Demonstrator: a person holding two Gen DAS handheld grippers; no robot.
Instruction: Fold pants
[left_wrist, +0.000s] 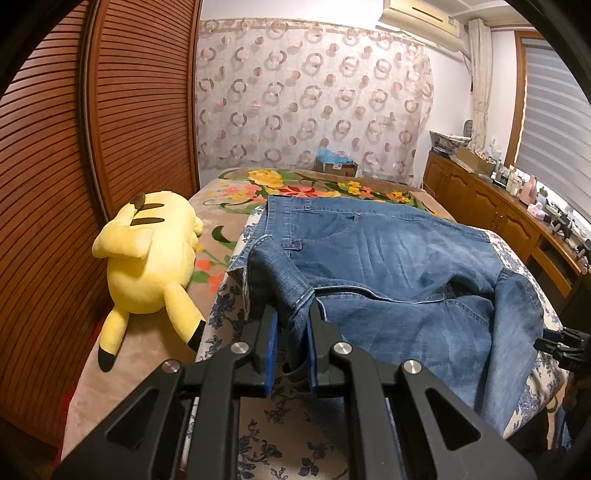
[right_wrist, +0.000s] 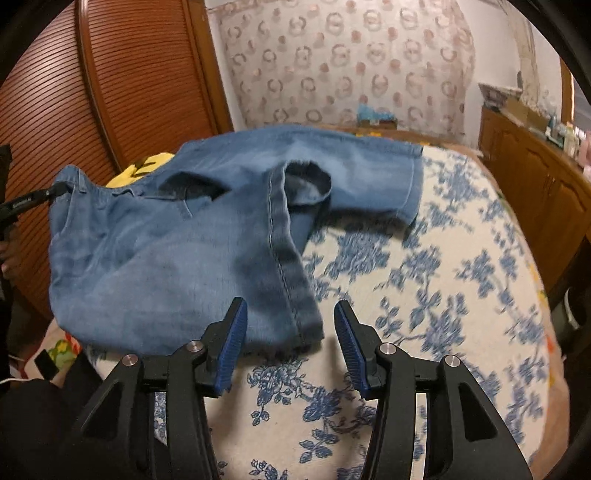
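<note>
Mid-fold on the bed (right_wrist: 424, 258): left tool (left_wrist: 291, 325) clenches the jeans (right_wrist: 166, 258) waistband; right tool (right_wrist: 290, 332), released, must regrip the hem.

Each camera rides its gripper, looking forward and down along the fingers, close over the bed (right_wrist: 443, 258). Both views share the jeans (left_wrist: 406, 258) and curtain (left_wrist: 314, 92) ahead.

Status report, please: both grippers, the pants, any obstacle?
Left gripper shut on jeans waistband. Right gripper open, jeans hem between jaws, ungripped. Yellow plush toy beside, not blocking.
</note>
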